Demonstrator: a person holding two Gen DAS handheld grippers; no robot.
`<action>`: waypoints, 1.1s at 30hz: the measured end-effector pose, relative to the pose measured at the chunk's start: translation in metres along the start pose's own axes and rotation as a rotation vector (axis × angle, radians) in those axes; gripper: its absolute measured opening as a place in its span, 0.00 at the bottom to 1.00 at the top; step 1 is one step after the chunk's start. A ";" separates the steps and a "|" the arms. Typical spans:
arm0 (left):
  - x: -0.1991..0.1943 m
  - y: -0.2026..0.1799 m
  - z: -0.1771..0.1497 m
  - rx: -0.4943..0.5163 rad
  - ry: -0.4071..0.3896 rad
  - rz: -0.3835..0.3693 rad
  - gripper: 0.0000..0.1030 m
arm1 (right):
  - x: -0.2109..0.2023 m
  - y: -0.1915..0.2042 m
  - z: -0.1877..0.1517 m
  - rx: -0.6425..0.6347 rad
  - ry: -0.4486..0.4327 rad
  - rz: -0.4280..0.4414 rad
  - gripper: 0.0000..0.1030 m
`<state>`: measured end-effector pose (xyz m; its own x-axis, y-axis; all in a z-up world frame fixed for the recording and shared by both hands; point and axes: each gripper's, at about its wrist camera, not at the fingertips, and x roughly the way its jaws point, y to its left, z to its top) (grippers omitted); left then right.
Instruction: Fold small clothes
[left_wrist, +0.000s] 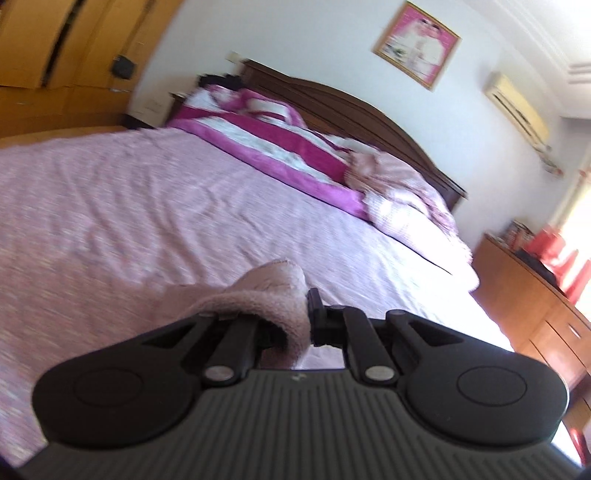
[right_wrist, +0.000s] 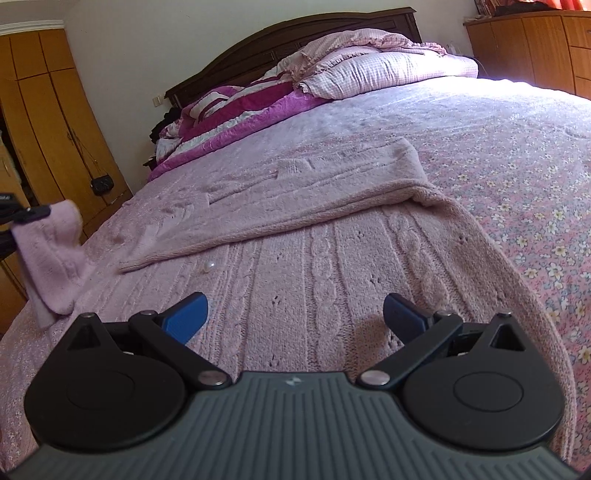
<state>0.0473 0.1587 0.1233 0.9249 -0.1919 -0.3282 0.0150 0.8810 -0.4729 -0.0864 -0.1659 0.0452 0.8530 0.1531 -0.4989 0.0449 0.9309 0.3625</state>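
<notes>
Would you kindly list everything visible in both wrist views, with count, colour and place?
knitted sweater: one, pale pink, spread on bed, one part lifted at left
bedspread: one, pink floral, covering bed
blanket: one, magenta and white, by headboard
pillow: one, pink checked, by headboard
headboard: one, dark wood
wardrobe: one, orange wood, left wall
framed picture: one, pink, on wall
left gripper: shut on sweater
right gripper: open above sweater

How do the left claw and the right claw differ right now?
The left claw is shut on a fold of the pink knitted sweater, lifted off the pink floral bedspread; the right claw is open, empty, above the knit. Left fingers look black, right fingers blue. Both point toward the headboard.
</notes>
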 end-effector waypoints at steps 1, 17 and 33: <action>0.004 -0.007 -0.005 0.016 0.013 -0.017 0.07 | 0.000 -0.001 -0.001 0.002 0.000 0.003 1.00; 0.047 -0.024 -0.087 0.096 0.353 -0.030 0.11 | 0.000 -0.007 -0.004 0.028 0.007 0.022 1.00; -0.002 -0.020 -0.092 0.256 0.387 0.045 0.59 | 0.014 0.027 0.021 -0.052 0.058 0.085 1.00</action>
<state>0.0101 0.1012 0.0580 0.7176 -0.2558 -0.6477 0.1165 0.9611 -0.2505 -0.0624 -0.1458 0.0647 0.8209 0.2501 -0.5134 -0.0547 0.9293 0.3652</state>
